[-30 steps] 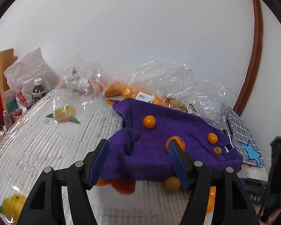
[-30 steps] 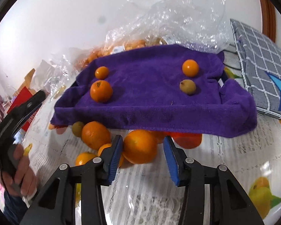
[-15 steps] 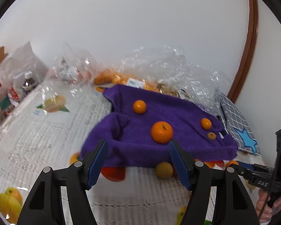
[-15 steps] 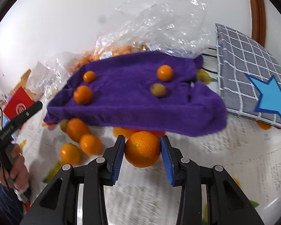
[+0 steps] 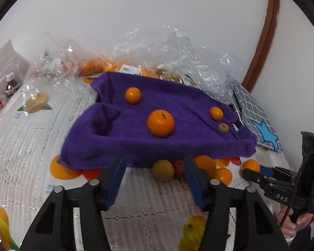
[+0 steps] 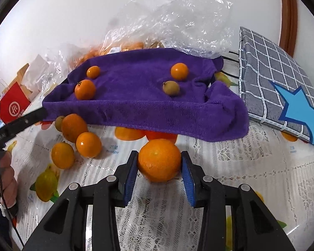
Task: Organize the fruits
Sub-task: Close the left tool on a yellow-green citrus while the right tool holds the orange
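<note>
A purple towel (image 5: 119, 133) lies on the lace tablecloth and carries several small fruits, the biggest an orange (image 5: 160, 123). Loose fruit sits along its near edge. My left gripper (image 5: 155, 177) points at a yellow-green fruit (image 5: 162, 169) lying just ahead, in line with the gap between its fingertips. Its jaws are closing and the pads do not touch the fruit. My right gripper (image 6: 159, 165) is shut on a large orange (image 6: 159, 160), in front of the towel (image 6: 136, 104). Three more oranges (image 6: 88, 144) lie to its left.
Crumpled clear plastic bags (image 5: 169, 48) with more fruit lie behind the towel against the white wall. A grey checked cushion with a blue star (image 6: 278, 87) sits to the right. A red box (image 6: 11, 106) and a bottle (image 5: 10, 83) stand far left.
The left gripper moved in and down toward the yellow-green fruit, and its jaws narrowed. The right gripper shut on the large orange, which now sits slightly clear of the towel edge.
</note>
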